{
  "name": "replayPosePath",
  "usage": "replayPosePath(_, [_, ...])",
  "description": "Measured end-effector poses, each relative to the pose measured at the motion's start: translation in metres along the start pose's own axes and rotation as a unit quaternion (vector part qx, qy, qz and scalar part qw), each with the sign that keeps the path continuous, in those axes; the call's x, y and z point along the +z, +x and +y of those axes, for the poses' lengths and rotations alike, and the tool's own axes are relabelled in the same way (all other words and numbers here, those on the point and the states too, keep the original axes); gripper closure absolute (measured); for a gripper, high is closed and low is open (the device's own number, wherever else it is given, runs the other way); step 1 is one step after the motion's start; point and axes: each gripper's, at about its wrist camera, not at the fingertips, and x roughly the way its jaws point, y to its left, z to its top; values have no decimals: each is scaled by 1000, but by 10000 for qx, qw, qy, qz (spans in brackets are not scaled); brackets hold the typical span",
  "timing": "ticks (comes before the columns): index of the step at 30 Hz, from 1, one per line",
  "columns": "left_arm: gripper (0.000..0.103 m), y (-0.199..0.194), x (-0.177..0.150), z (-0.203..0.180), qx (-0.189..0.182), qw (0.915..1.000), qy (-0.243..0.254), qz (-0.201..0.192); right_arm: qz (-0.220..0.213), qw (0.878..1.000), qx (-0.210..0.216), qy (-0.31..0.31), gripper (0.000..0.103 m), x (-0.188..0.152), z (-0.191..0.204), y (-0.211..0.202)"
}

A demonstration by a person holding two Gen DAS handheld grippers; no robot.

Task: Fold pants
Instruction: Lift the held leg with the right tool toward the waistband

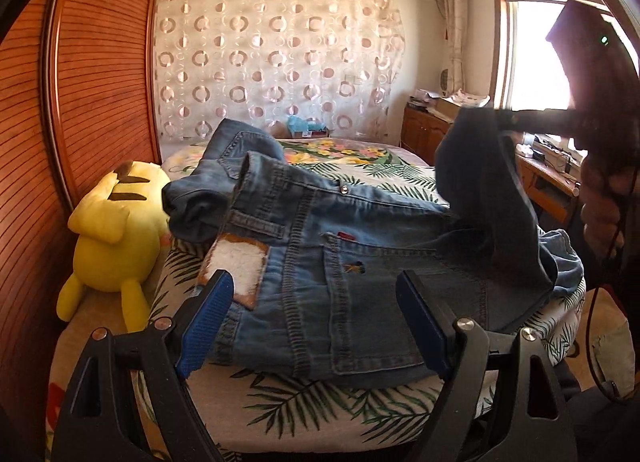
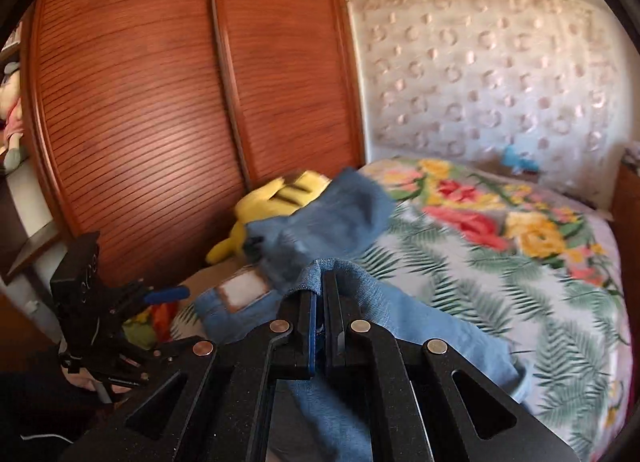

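Observation:
Blue denim pants lie crumpled on the bed, back pocket and a brown-edged white label facing up. My left gripper hovers open just above the waistband, with nothing pressed between its blue pads. My right gripper is shut on a fold of the pants' leg and holds it lifted off the bed. In the left wrist view that raised leg hangs from the right gripper at the right. The left gripper shows at the lower left of the right wrist view.
A yellow plush toy lies against the wooden slatted wardrobe at the bed's left edge. The floral bedspread stretches beyond the pants. A wooden cabinet and a desk stand by the window on the right.

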Motion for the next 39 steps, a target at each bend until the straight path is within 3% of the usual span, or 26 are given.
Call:
replayPosePath(4, [19, 1, -4, 6, -29, 9999, -106, 0, 377, 9992, -42, 160, 101, 2, -9, 25])
replayPosePath(6, [19, 3, -5, 4, -74, 9999, -111, 14, 609, 9976, -229, 221, 93, 3, -16, 34])
replayPosePath(8, [19, 4, -6, 2, -90, 9999, -93, 15, 718, 9963, -386, 272, 78, 3, -23, 33])
replayPosePath(17, [19, 12, -7, -18, -249, 9997, 43, 57, 795, 9941, -692, 264, 56, -5, -16, -8])
replayPosePath(25, [19, 17, -9, -22, -276, 9995, 60, 160, 927, 9932, -645, 294, 53, -12, -6, -14])
replayPosePath(32, [19, 21, -9, -26, -307, 9994, 100, 156, 857, 9895, -937, 685, 53, -22, -16, -14])
replayPosePath(39, [19, 33, -5, -35, -440, 9985, 270, 183, 1205, 9839, -1004, 853, 53, -38, -23, 18])
